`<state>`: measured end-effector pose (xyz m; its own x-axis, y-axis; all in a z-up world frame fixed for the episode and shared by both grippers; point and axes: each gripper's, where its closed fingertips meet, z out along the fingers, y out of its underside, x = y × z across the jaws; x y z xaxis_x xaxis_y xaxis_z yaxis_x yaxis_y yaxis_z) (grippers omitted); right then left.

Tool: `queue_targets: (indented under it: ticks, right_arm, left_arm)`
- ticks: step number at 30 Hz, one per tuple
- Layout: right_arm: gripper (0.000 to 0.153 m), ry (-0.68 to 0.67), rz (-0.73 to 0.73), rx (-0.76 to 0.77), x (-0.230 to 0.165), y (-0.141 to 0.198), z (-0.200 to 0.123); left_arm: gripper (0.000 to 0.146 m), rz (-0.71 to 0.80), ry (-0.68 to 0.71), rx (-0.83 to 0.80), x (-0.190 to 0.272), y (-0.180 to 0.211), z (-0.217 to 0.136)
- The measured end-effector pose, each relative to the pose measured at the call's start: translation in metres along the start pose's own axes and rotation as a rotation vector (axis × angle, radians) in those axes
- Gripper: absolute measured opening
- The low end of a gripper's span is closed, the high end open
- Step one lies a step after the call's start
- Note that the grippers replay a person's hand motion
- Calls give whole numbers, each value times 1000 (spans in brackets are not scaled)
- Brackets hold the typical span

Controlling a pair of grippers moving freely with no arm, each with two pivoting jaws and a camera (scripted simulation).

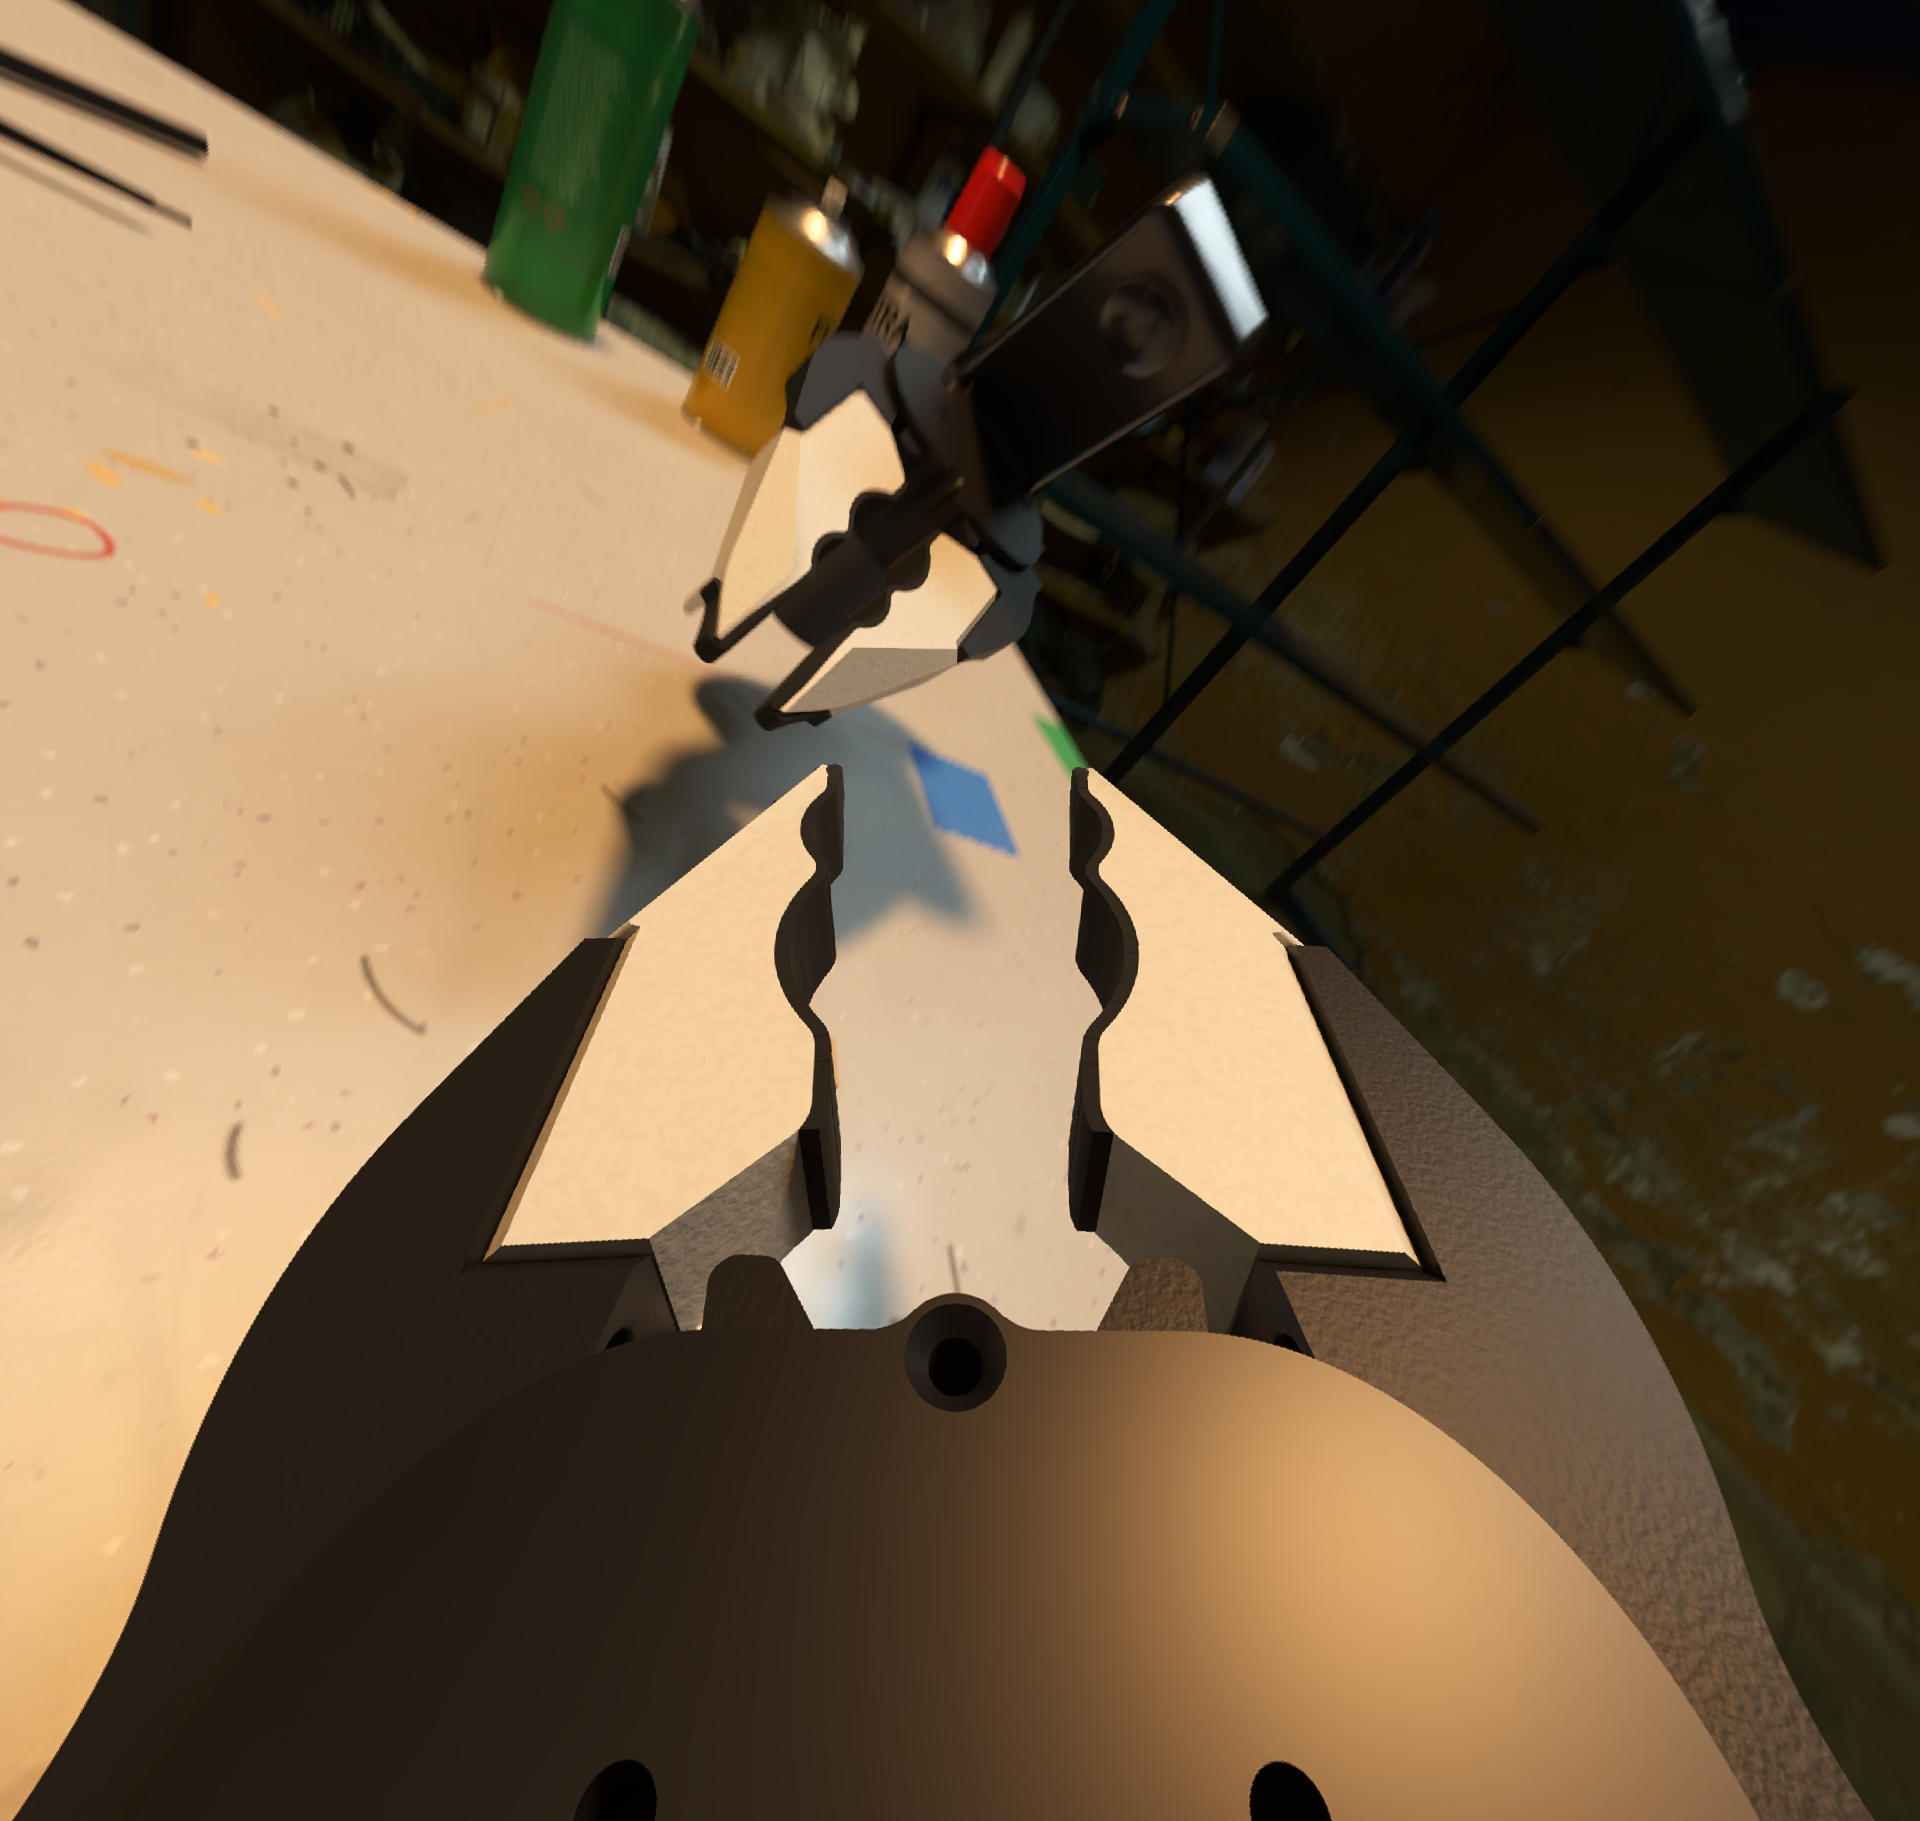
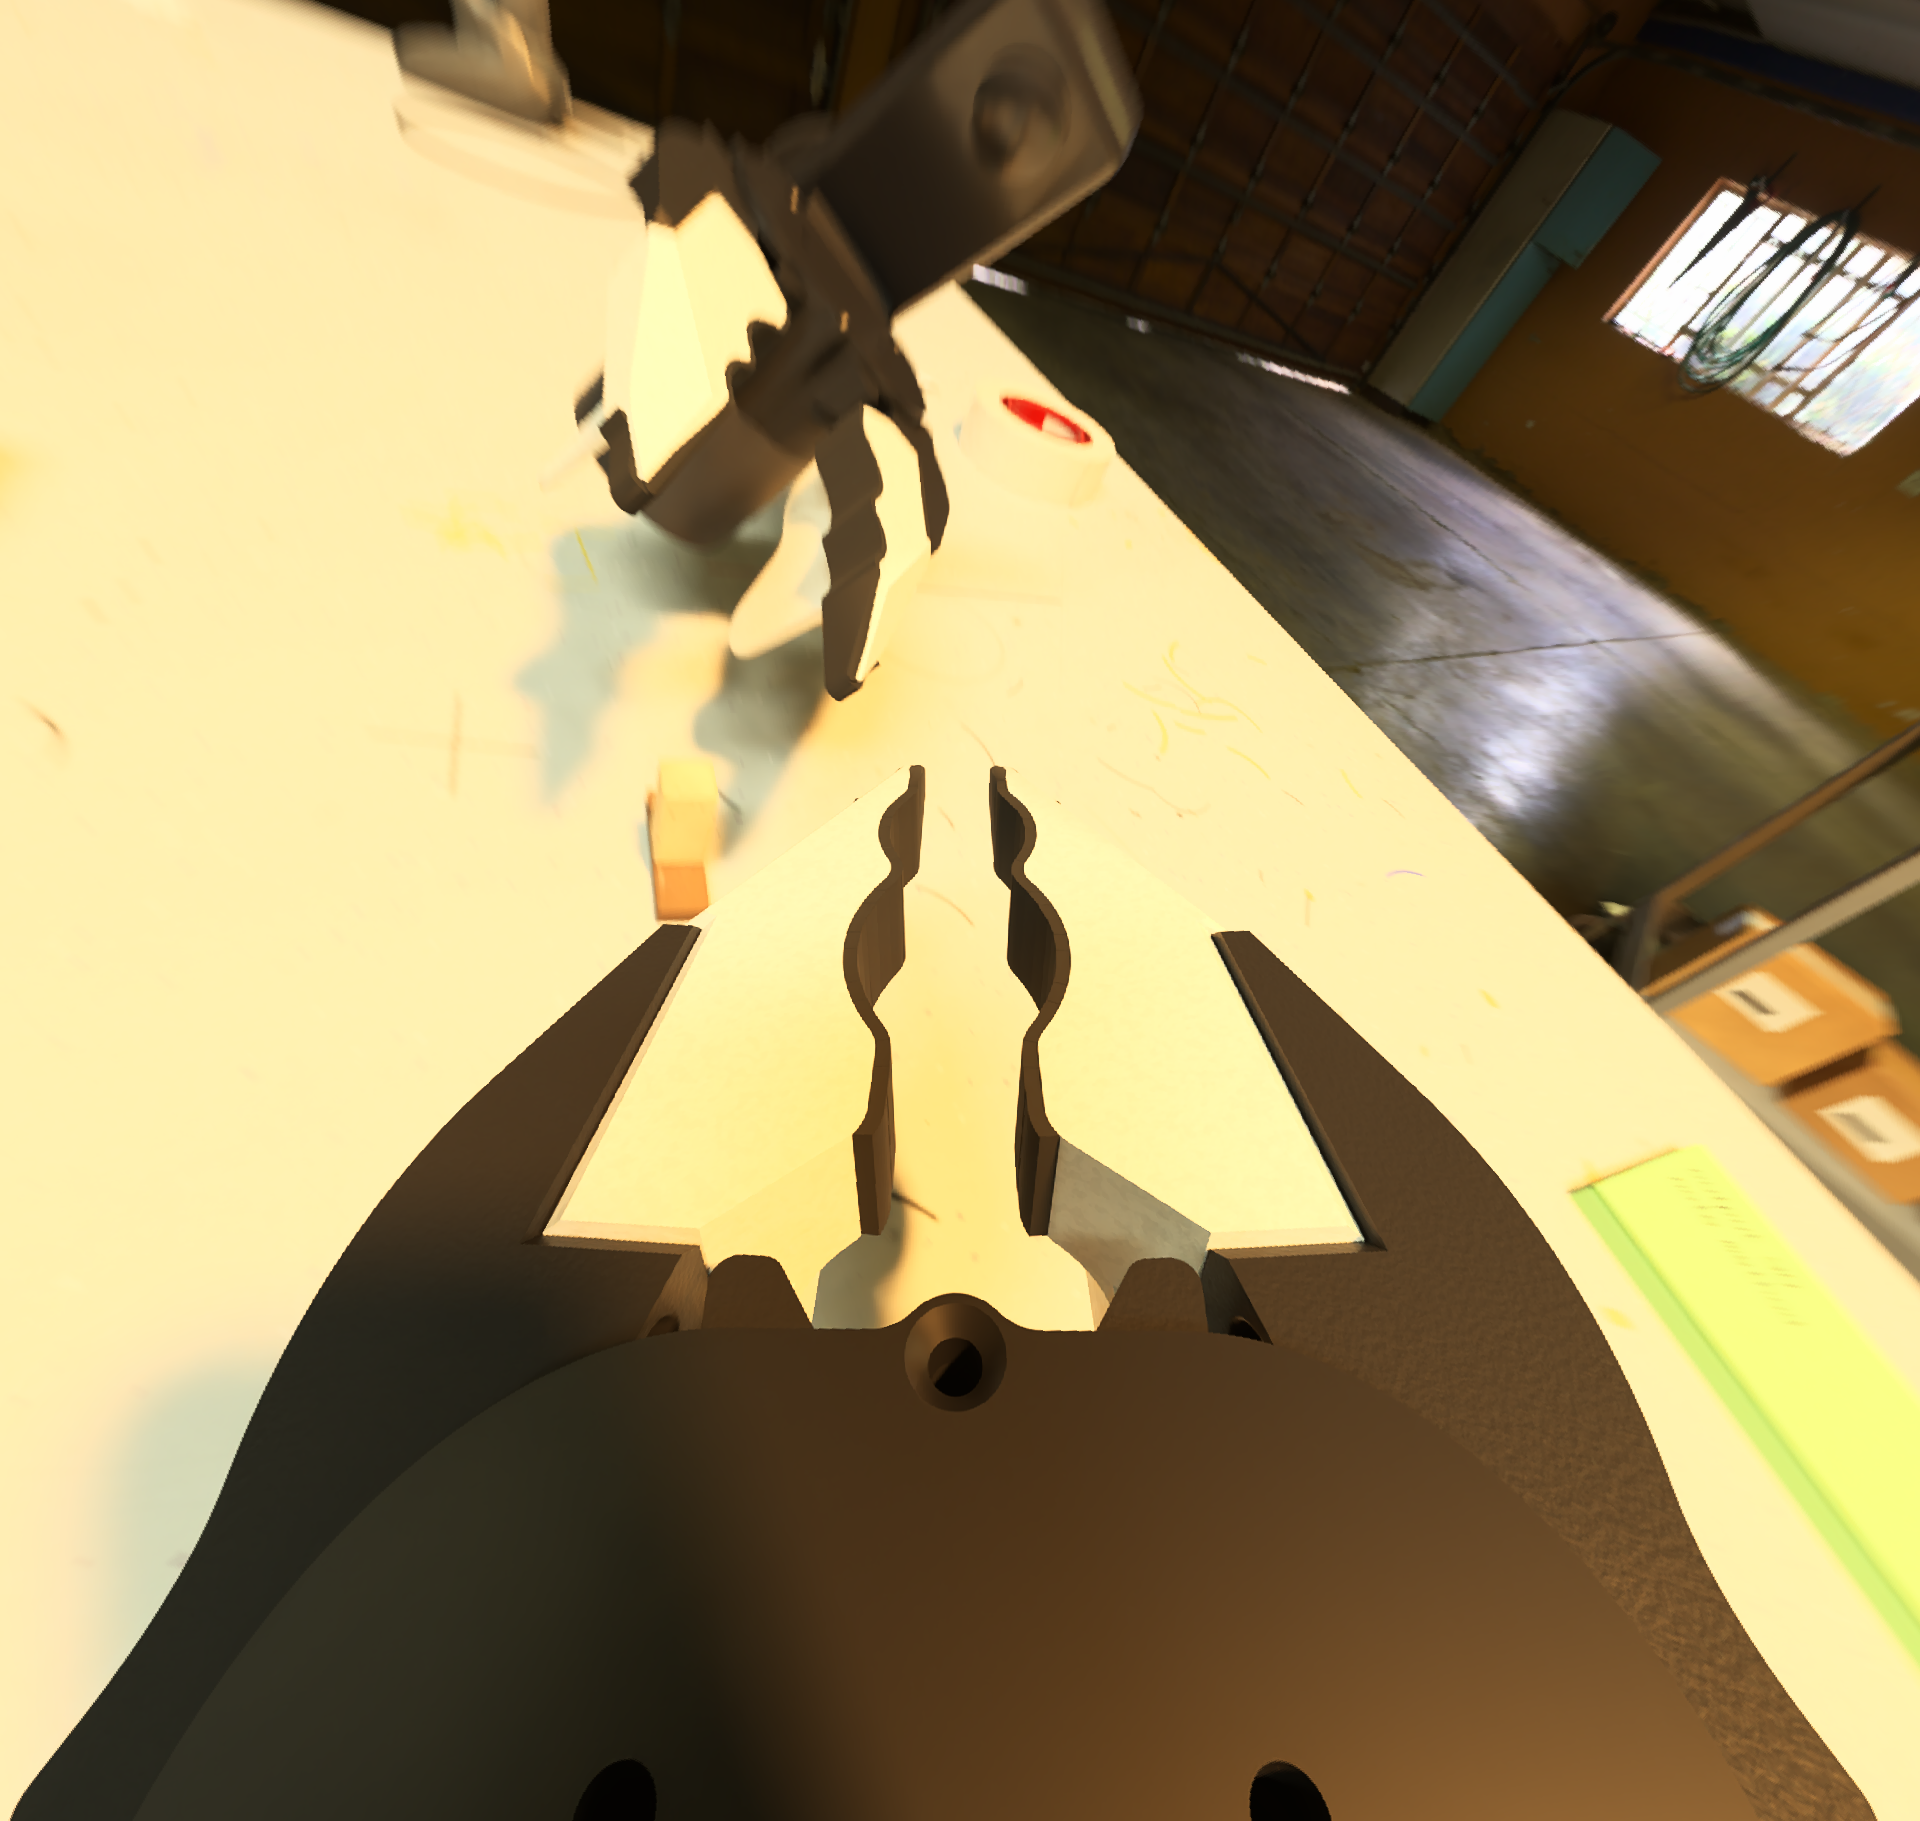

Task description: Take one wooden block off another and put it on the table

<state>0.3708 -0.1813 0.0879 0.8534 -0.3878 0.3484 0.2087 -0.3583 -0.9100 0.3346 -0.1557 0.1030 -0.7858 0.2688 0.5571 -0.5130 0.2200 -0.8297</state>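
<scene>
Two small wooden blocks stand stacked on the pale table [image 2: 260,524], a light block [image 2: 688,803] on an orange-brown one [image 2: 681,888]. The stack shows only in the right wrist view, just left of my right gripper's left finger. My right gripper [image 2: 956,776] is empty, its jaws a narrow gap apart, held above the table. It also shows in the left wrist view [image 1: 740,675]. My left gripper [image 1: 956,779] is wide open and empty. In the right wrist view the left gripper [image 2: 738,587] hovers beyond the stack, pointing down at the table.
A green can [image 1: 592,130], a yellow spray can [image 1: 769,337] and a red-capped can [image 1: 977,202] stand at the table's far edge. A white tape roll [image 2: 1039,436], a grey-white object [image 2: 499,88] and a light green strip [image 2: 1766,1356] lie on the table. Cardboard boxes [image 2: 1787,1023] sit below its right edge.
</scene>
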Motion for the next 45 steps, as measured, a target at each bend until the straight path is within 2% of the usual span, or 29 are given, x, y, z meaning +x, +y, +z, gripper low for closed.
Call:
queue_targets:
  ticks: [4, 7, 11, 15, 19, 23, 29, 33, 38, 41, 45]
  right_arm:
    - [13, 25, -232, -172, -4, 31, 9]
    - [13, 24, -306, -264, -4, 46, 10]
    - [12, 1, -293, -304, -3, 51, 4]
    - [12, -40, -211, -301, -3, 51, -3]
    - [11, -40, -167, -314, 2, 56, -8]
    - [11, -24, -79, -314, 14, 61, -14]
    - [11, 6, 23, -301, 29, 65, -22]
    - [9, -41, 22, -287, 19, 62, -20]
    - [9, -60, 12, -315, 15, 66, -20]
    - [10, -68, 39, -344, 17, 72, -23]
    - [15, -122, 51, -406, 10, 80, -28]
  left_arm:
    - [44, -14, -69, -197, -12, 31, 4]
    - [44, -30, -140, -313, -22, 50, 3]
    - [44, 61, -215, -428, -31, 65, -2]
    - [45, 189, -279, -502, -36, 71, -7]
    - [53, 304, -340, -581, -39, 75, -15]
    - [60, 319, -363, -607, -39, 76, -17]
    - [48, 289, -358, -597, -38, 78, -11]
    - [39, 272, -359, -536, -37, 68, -13]
    - [26, 351, -368, -563, -38, 70, -11]
    - [13, 394, -390, -581, -40, 71, -10]
    - [13, 395, -389, -581, -41, 71, -12]
